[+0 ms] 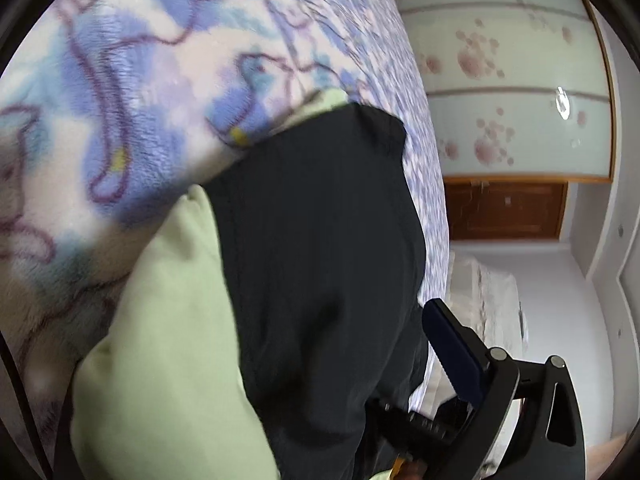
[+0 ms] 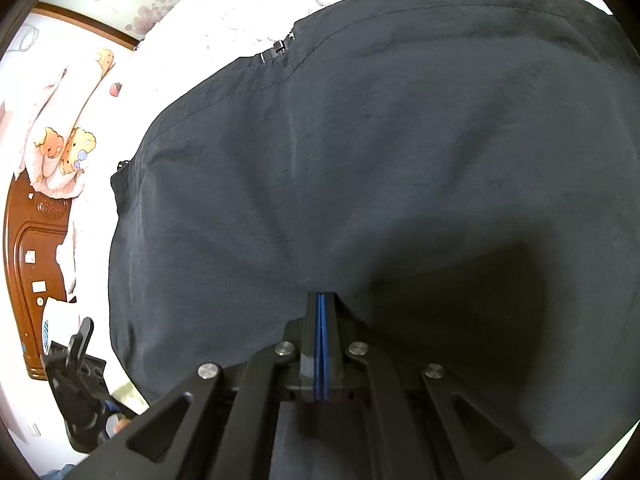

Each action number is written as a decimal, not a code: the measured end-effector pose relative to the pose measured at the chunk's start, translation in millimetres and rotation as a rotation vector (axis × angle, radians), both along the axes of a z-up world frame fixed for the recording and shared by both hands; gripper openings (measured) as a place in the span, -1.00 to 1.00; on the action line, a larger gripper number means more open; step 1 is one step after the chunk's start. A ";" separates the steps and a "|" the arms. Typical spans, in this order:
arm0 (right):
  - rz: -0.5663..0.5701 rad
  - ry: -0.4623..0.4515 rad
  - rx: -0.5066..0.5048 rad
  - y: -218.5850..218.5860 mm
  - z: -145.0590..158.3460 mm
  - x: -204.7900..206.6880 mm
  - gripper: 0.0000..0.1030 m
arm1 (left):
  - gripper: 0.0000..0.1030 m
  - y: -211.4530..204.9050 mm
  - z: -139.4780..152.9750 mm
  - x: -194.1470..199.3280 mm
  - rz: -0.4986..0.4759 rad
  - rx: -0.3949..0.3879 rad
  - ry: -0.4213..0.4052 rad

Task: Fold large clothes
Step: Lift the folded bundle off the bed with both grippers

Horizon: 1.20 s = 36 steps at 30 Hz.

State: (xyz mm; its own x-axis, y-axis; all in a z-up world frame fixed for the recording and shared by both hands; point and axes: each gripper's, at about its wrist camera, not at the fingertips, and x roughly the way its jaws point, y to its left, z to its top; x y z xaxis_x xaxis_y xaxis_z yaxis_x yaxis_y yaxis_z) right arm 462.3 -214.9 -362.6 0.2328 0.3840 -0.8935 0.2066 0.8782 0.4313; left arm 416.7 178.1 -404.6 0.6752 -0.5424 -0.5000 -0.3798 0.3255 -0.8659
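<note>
Purple flowery bedsheet (image 1: 416, 128) holds a dark jacket (image 2: 360, 160), smooth and flat, beside a green cloth (image 1: 168, 360). Right gripper (image 2: 322, 300) jaws are pressed together; left gripper (image 1: 360, 360) jaws are spread.

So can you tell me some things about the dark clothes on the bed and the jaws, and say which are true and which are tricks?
1. The right gripper's jaws are shut tight together. True.
2. The big dark garment is bright red. False: it is black or very dark navy.
3. A light green cloth lies beside the dark garment in the left wrist view. True.
4. The fluffy blanket is plain brown. False: it is white with purple and blue patterns.
5. The dark garment has a zipper at its edge. True.
</note>
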 end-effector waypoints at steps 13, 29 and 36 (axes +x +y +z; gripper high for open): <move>0.004 -0.028 -0.036 3.4 2.6 -5.3 -1.00 | -0.81 -16.6 37.3 -7.8 0.058 0.129 -0.057; -0.103 -0.083 0.008 -7.8 1.6 -17.3 -1.00 | -0.84 -99.4 168.0 4.1 -0.270 0.375 -0.459; -0.072 -0.087 0.188 -43.4 -10.3 -21.0 -1.00 | -0.84 -190.8 217.6 -19.0 -0.425 0.520 -0.602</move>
